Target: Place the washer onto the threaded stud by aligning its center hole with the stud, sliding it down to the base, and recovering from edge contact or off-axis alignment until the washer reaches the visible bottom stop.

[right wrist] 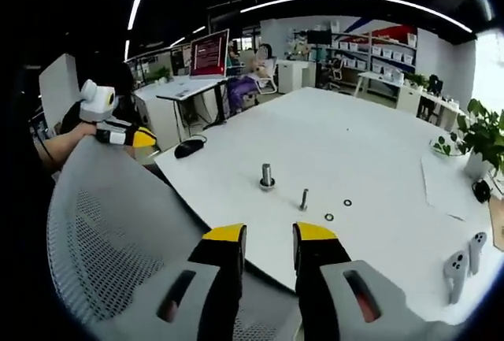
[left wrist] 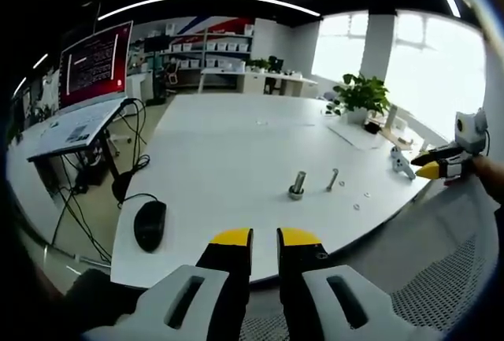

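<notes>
Hovering off the table edge, both grippers (left wrist: 264, 236) (right wrist: 270, 233) stand empty, jaws apart; the washer (right wrist: 328, 217) lies ahead, right of the upright stud (right wrist: 267, 176), nearer the right gripper.

stud (right wrist: 267, 176) on table (right wrist: 370, 144), bolt (right wrist: 304, 198) beside, washers (right wrist: 328, 217) near

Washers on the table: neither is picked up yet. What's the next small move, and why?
Probably bring the right gripper forward and down over the nearer washer. Its jaws stand apart and empty, both washers lie flat on the table to the right of the bolt, and the threaded stud stands bare. The left gripper hangs back off the table edge.
</notes>
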{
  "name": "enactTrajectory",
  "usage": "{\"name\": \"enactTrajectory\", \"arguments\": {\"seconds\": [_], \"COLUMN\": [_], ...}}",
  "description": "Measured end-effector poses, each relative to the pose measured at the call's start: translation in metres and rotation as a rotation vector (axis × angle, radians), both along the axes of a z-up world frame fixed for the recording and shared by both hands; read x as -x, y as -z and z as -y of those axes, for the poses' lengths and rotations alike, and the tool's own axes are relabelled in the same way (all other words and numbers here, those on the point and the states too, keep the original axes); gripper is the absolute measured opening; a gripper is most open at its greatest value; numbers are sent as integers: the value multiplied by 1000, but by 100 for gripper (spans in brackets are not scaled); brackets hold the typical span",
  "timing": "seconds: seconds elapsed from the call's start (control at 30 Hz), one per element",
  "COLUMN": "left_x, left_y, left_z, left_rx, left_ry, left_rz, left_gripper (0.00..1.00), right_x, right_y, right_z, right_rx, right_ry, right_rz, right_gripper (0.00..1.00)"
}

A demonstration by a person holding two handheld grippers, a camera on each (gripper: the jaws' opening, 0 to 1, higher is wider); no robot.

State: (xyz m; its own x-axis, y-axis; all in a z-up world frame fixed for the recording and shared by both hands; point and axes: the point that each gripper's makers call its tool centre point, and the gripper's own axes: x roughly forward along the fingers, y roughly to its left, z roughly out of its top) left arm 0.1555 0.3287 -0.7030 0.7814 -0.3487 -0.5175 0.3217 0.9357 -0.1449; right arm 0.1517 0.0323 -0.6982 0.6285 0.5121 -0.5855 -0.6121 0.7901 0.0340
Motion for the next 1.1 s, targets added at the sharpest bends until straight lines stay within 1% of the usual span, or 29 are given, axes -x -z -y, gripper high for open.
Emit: {"name": "enactTrajectory", "arguments": {"seconds": [0.1,0.17,0.2,0.27,0.37,0.43,0.47,0.5,0.53,0.6,0.7,0.73,0.8,0.87,1.03,1.1], "left_x": [-1,-1,-2,-2,-3,-3,-2,1,2,1,2,3,3,3,3,-1], "left_y": [0,-1,-1,-1,0,0,1,7,9,8,8,8,8,7,4,3], "left_z": [-1,-1,-1,-1,-2,0,0,1,0,1,2,2,3,3,2,-1], "left_rx": [3,4,4,6,2,-4,1,-17,-32,-33,-44,-48,-60,-64,-39,-22], "left_ry": [-3,-4,-3,-5,0,28,24,49,56,47,54,57,64,63,51,43], "left_rz": [2,3,2,2,-1,6,0,-31,-41,-35,-36,-37,-39,-33,-36,-41], "left_gripper": [9,9,9,9,9,9,9,9,9,9,9,10,10,10,10,9], "right_x": [1,0,1,1,5,10,11,12,11,10,12,11,8,8,7,7], "right_y": [4,5,6,7,11,14,15,16,15,14,16,16,11,12,12,12], "right_z": [0,-1,-2,-1,-3,-6,-7,-8,-7,-4,-5,-4,-1,-2,-2,-3], "right_rx": [-41,-27,-21,-10,-11,-17,-22,-32,-38,-40,-39,-35,-31,-36,-37,-35], "right_ry": [22,7,0,5,8,-11,-16,-17,-10,2,0,1,20,17,15,14], "right_rz": [-38,-38,-45,-50,-76,-101,-110,-120,-119,-111,-123,-120,-83,-85,-89,-91], "right_gripper": [24,17,16,17,18,18,18,18,18,18,19,19,18,18,18,18]}}
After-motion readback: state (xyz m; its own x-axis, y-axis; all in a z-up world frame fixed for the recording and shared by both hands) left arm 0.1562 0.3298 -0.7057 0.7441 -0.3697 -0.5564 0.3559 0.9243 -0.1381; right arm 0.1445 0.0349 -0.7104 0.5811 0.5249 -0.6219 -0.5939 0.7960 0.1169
